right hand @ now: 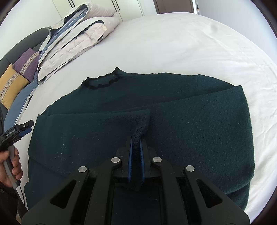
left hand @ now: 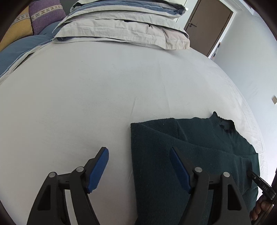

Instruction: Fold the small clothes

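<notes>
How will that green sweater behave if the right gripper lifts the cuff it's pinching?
Probably floppy: the sweater lies limp on the sheet, so only the sleeve should rise at first. The fuzzy knit likely grips well in the right gripper. It looks thick, so perhaps weighty enough to drag.

A wide stretch of the pale grey bedsheet [left hand: 86, 95] lies bare ahead of and to the left of the open left tool [left hand: 138, 152], giving free passage there. The dark green knitted sweater [right hand: 173, 107] covers the bed's near right part; its left edge lies under that tool's right finger. The right tool [right hand: 135, 140] is clamped on a sweater cuff, so its path is tied to the fabric. At the far end, a stack of folded grey and blue bedding [left hand: 124, 24] blocks the way, with a purple cushion [left hand: 45, 15] and a yellow cushion [right hand: 10, 86] beside it
</notes>
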`<state>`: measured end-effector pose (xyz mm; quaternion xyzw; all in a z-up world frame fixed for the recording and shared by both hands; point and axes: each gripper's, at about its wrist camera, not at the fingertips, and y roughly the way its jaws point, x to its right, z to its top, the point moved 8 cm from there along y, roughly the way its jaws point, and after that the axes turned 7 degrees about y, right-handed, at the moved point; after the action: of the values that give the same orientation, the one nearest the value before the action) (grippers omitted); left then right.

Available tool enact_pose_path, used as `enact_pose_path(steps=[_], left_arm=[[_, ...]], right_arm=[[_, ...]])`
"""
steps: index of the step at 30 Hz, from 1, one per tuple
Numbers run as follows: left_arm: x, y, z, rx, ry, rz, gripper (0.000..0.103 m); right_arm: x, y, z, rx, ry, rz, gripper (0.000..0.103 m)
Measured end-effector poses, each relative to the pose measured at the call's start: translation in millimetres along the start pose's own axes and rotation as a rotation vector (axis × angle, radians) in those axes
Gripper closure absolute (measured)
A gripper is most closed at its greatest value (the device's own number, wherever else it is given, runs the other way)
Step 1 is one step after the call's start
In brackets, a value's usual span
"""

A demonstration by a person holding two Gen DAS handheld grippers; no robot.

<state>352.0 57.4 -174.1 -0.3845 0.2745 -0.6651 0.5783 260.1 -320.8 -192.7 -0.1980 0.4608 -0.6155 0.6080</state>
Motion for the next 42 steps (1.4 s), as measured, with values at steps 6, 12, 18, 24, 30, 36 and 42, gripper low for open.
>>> enact_pose_path(steps=[6,12,18,24,30,36,42], left_arm=[[-1.8,15.2,0.8,0.01,0.049,0.04,0.085],[-5.3,21.8,0.6,0.039,0.105,0.07,0.092],[-5.2,-1.8,-0.7,0.06,0.117,0.048,0.091],[8.2,-51.0,-36.6,0.079,0.189,0.049,0.059],[6.8,-30.4,-71.6,0.018,0.241,0.101,0.066],[2.7,-35.9,-80.9,0.039,0.321,0.204,0.102],[-12.6,-33.2,-82.7,0.031,0.296,0.237,0.102]], right_arm=[[3.9,1.6,-4.8,0.008,-0.01,-0.022,0.096],[10.2,7.0,-6.2,0.036,0.042,-0.027,0.097],[9.7,-1.3,-6.9,0.02,0.084,-0.007,0.092],[-4.4,-23.2,-21.2,0.028,0.053,0.017,0.049],[-9.1,-18.4,-34.1,-0.012,-0.001,-0.043,0.072],[0.5,-24.3,-35.0,-0.009,0.02,-0.063,0.094],[3.0,-19.9,-39.4,-0.004,0.033,-0.079,0.095]])
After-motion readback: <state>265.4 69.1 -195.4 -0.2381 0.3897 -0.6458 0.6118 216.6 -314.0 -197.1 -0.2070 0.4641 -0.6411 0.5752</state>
